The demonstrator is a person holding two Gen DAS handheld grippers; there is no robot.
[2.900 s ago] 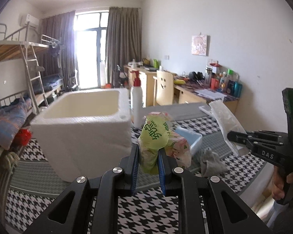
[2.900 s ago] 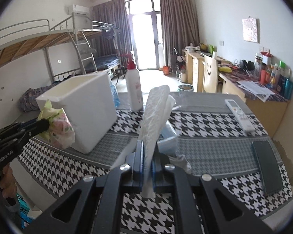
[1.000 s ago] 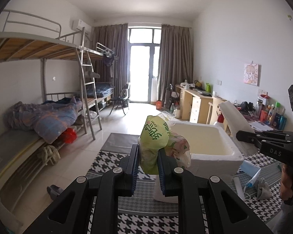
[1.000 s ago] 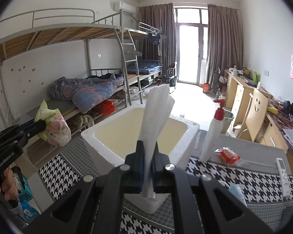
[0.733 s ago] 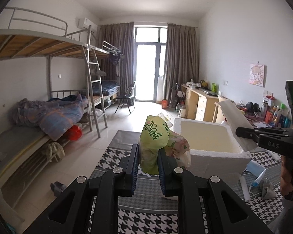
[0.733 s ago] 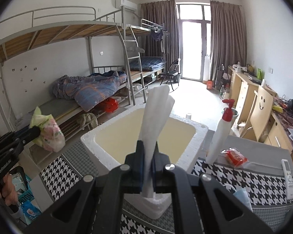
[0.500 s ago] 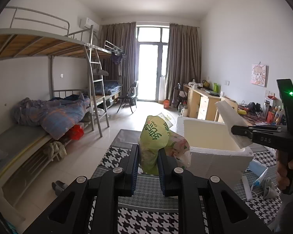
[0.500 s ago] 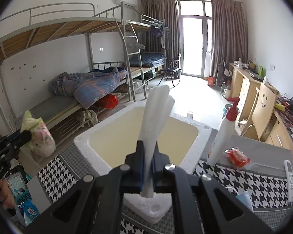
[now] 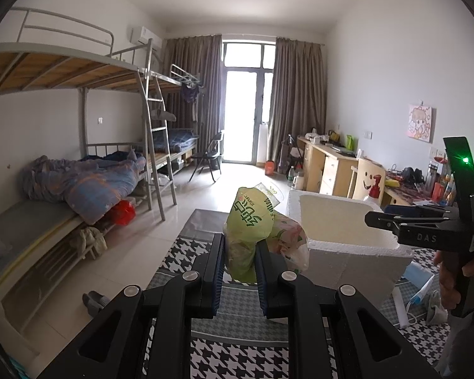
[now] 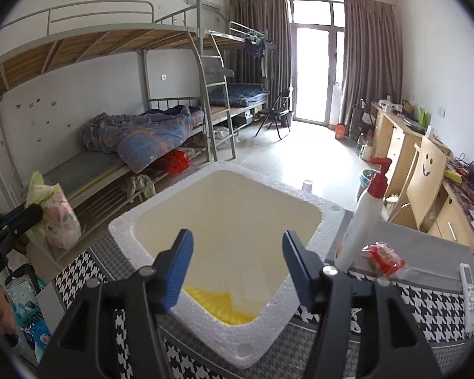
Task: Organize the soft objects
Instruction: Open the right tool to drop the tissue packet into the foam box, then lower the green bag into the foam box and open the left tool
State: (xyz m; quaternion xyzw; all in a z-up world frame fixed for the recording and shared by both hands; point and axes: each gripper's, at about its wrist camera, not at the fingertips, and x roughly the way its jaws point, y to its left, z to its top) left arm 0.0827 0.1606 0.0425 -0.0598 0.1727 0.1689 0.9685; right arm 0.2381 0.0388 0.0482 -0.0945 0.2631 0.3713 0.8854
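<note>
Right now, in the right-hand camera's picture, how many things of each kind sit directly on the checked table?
Foam box: 1
Pump bottle: 1
Red packet: 1
Remote control: 1
Total: 4

A white pump bottle [image 10: 365, 218] stands beside a remote [image 10: 469, 290].

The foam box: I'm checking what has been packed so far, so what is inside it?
In the right wrist view, the foam box shows something yellow at its bottom near corner. The near wall and the right gripper, jaws opening and empty, cover the rest of the floor.
</note>
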